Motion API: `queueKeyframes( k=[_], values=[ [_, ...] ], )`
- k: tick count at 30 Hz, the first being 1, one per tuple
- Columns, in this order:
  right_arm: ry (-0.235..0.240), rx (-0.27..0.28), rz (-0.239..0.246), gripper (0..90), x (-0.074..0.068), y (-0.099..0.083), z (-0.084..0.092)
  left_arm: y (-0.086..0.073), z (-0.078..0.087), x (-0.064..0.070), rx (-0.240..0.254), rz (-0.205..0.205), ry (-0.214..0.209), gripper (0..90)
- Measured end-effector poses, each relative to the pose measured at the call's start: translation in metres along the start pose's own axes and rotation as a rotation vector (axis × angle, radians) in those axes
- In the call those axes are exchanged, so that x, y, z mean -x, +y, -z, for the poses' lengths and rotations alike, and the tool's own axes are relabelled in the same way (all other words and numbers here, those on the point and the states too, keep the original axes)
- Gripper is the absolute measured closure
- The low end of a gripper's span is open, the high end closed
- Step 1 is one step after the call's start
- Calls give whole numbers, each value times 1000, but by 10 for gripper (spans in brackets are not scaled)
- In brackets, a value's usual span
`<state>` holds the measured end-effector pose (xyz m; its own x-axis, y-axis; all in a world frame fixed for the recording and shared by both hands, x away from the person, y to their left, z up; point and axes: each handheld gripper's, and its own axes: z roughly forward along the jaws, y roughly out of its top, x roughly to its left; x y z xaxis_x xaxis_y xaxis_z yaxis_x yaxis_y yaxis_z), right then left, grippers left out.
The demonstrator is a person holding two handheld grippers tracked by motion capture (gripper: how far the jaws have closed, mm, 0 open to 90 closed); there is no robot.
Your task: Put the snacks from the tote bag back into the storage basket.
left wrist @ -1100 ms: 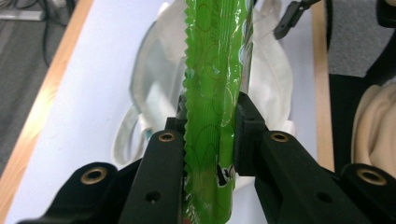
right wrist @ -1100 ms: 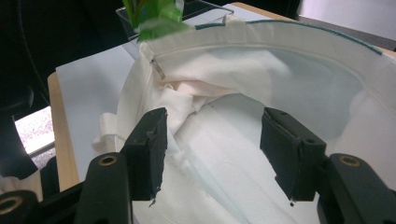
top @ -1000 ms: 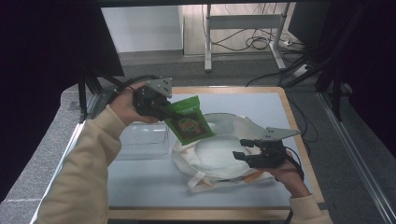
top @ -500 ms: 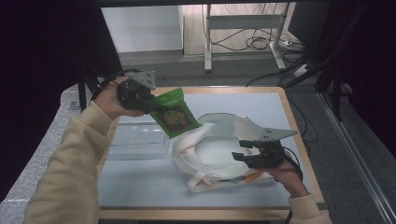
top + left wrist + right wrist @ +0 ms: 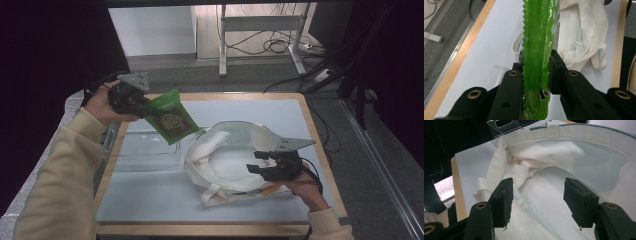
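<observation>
Basically, a light, crinkly green foil snack packet (image 5: 172, 121) was pinched at its edge by the left gripper (image 5: 537, 72); the right gripper's (image 5: 537, 195) fingers were left open over a floppy white cloth bag (image 5: 225, 150).

A green snack packet (image 5: 538, 50) is seen edge-on, clamped between the two black jaws of the left gripper (image 5: 537, 77), whose pads are pressed against its two faces. The packet's crimped, saw-toothed edge is turned toward the camera, and the packet is held off the pale table top (image 5: 486, 45). Farther off, to the right, a white cloth bag (image 5: 584, 32) is laid on the table, its straps spilling nearward. A clear plastic container (image 5: 495, 75) is glimpsed below the left jaw. The table's wooden edge (image 5: 461, 57) is visible at left.
</observation>
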<state>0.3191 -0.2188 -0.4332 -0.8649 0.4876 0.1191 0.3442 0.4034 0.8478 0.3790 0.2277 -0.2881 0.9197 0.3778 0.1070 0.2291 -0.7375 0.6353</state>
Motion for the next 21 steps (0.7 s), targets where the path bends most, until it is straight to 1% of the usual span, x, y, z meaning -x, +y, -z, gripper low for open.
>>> queueKeyframes(
  k=[5, 11, 14, 18, 21],
  values=[
    [6, 4, 2, 408, 0, 0, -1, -11, -2, -9, -30, 25, 16, 771],
    [11, 0, 12, 405, -1, 0, -2, -22, -11, -20, -58, 49, 27, 771],
    [15, 2, 9, 404, -1, -1, -3, -29, -15, -26, -61, 54, 19, 770],
    [19, 2, 11, 403, -1, -1, -3, -37, -20, -32, -84, 60, 23, 771],
    [20, -1, 15, 402, -2, -1, -5, -42, -24, -37, -91, 77, 21, 770]
  ],
)
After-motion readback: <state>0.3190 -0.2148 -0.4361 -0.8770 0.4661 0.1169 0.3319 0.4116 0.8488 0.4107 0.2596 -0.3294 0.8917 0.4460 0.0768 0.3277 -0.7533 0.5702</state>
